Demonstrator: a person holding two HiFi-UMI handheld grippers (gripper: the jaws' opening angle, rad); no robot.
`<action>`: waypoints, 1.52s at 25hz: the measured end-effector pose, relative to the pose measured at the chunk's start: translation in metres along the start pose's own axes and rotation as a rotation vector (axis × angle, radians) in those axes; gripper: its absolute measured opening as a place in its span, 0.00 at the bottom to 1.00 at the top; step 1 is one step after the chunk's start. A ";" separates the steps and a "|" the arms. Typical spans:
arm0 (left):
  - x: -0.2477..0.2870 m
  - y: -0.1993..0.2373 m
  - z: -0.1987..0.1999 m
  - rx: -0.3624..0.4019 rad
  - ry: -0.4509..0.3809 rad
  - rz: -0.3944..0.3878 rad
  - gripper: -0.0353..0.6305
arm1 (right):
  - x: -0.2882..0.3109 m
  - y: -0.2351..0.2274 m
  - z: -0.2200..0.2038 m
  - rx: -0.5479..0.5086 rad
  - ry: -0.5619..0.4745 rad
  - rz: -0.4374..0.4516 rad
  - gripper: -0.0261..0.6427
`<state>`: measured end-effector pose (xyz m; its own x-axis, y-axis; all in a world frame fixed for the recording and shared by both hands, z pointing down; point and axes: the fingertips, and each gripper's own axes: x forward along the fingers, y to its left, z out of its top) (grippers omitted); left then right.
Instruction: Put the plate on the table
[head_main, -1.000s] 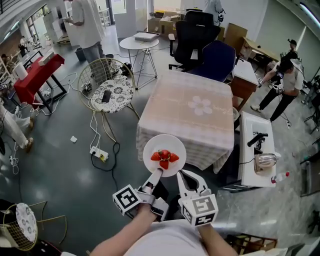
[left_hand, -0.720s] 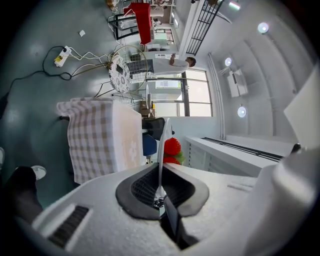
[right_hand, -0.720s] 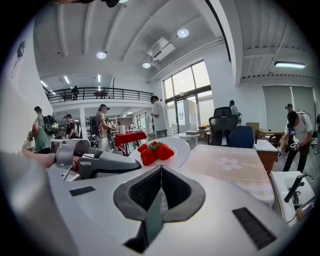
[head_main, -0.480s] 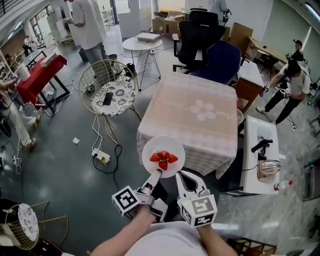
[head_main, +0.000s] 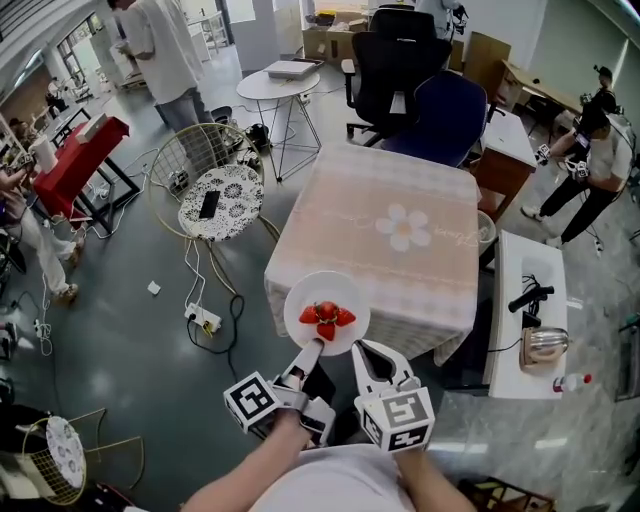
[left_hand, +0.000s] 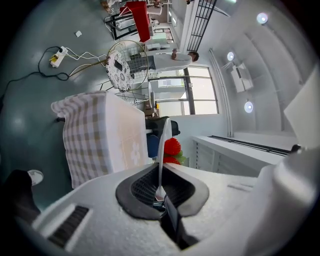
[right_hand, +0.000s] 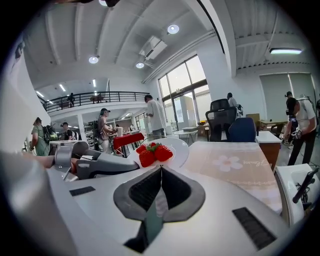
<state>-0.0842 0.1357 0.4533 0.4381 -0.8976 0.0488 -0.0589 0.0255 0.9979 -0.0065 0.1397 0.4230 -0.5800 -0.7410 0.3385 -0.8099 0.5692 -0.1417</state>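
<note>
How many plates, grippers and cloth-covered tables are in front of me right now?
Plate: 1
Grippers, left gripper and right gripper: 2
Cloth-covered table: 1
Total: 4

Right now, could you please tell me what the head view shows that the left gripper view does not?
Only the head view shows both grippers together, with the right gripper beside the plate, and the plate's whole face from above. Only the left gripper view shows the plate's rim edge-on, pinched between the pads of the left gripper. Both show the strawberries, the checked-cloth table, the wire chair and the power strip on the floor.
</note>
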 end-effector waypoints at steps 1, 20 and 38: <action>0.008 -0.001 0.000 0.003 0.001 0.002 0.08 | 0.003 -0.007 0.002 0.006 0.000 0.000 0.05; 0.120 -0.002 -0.009 0.066 0.018 0.087 0.08 | 0.045 -0.122 0.025 0.069 0.002 0.045 0.04; 0.168 0.015 -0.013 0.036 0.103 0.104 0.08 | 0.062 -0.164 0.016 0.113 0.023 -0.030 0.05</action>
<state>0.0003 -0.0087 0.4775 0.5179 -0.8408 0.1576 -0.1401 0.0984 0.9852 0.0885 -0.0054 0.4529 -0.5540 -0.7480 0.3655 -0.8325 0.5019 -0.2346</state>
